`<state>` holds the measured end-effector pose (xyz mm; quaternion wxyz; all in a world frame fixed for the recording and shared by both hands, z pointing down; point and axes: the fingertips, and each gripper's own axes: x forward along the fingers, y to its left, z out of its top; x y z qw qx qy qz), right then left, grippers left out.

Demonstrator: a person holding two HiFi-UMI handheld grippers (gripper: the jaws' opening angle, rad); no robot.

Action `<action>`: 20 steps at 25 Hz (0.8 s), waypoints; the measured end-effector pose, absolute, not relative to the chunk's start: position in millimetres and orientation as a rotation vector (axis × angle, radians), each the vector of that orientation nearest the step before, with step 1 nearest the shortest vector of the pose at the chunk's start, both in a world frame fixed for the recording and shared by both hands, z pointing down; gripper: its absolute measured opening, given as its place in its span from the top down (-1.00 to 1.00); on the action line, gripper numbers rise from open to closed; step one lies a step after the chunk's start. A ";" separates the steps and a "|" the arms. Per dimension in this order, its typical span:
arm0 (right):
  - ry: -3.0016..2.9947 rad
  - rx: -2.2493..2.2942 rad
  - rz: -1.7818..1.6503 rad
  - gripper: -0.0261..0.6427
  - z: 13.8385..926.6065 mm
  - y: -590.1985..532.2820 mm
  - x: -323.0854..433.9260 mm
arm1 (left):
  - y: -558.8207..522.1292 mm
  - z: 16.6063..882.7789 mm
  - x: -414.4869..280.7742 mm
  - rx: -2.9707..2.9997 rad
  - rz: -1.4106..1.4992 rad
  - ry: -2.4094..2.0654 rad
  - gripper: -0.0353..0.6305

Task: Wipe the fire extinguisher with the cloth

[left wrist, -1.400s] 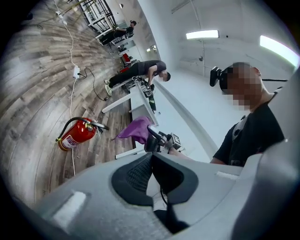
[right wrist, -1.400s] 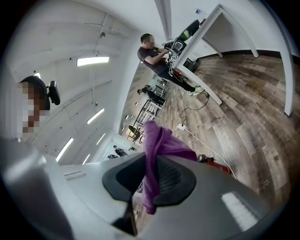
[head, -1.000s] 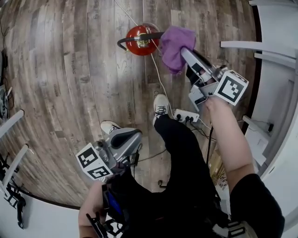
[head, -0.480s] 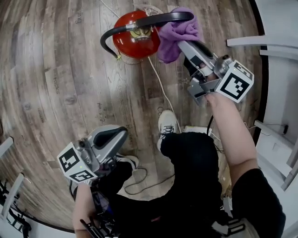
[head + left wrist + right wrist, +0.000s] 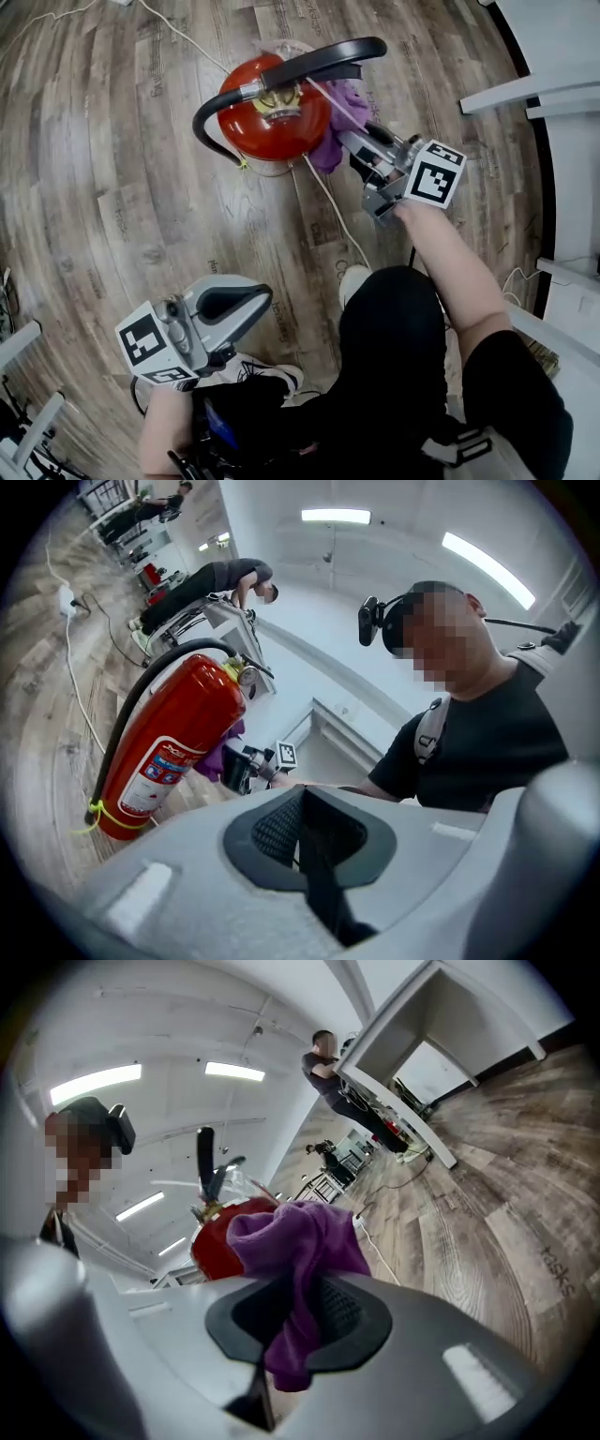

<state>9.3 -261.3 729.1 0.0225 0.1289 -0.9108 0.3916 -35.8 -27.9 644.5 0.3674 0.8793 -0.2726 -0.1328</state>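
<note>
Near me, my left gripper (image 5: pixel 253 300) hangs low with jaws pressed together on nothing; farther out, my right gripper (image 5: pixel 354 148) pinches the purple cloth (image 5: pixel 330 150), bunched at the side of the red extinguisher (image 5: pixel 272 122), which stands upright on the wood floor (image 5: pixel 112 187), black hose (image 5: pixel 309 58) arching over its top.

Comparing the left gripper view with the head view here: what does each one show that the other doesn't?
Only the left gripper view: the printed label on the fire extinguisher, ceiling lights, and the left gripper with its jaws shut and empty. Only the head view: a white shoe and that gripper's marker cube. Both: the extinguisher, its black hose, and the purple cloth held in the right gripper.
</note>
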 end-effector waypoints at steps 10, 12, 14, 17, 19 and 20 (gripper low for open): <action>-2.469 0.494 1.577 0.76 921.6 -249.4 10.0 | -29.3 651.2 -81.1 2.180 -0.395 -0.892 0.90; -2.358 0.510 1.529 0.76 961.2 -240.2 12.7 | -26.6 656.7 -84.0 2.150 -0.405 -0.917 0.90; -2.278 0.516 1.490 0.76 989.3 -231.9 14.3 | -23.4 663.3 -83.7 2.127 -0.400 -0.935 0.90; -2.204 0.558 1.490 0.76 1009.0 -227.8 15.2 | -23.5 667.5 -81.7 2.117 -0.391 -0.940 0.90; -2.187 0.563 1.487 0.77 1008.6 -227.0 14.4 | -26.6 665.5 -80.4 2.122 -0.397 -0.939 0.90; -2.197 0.553 1.486 0.77 1002.9 -226.9 13.9 | -28.4 663.8 -80.5 2.122 -0.405 -0.940 0.90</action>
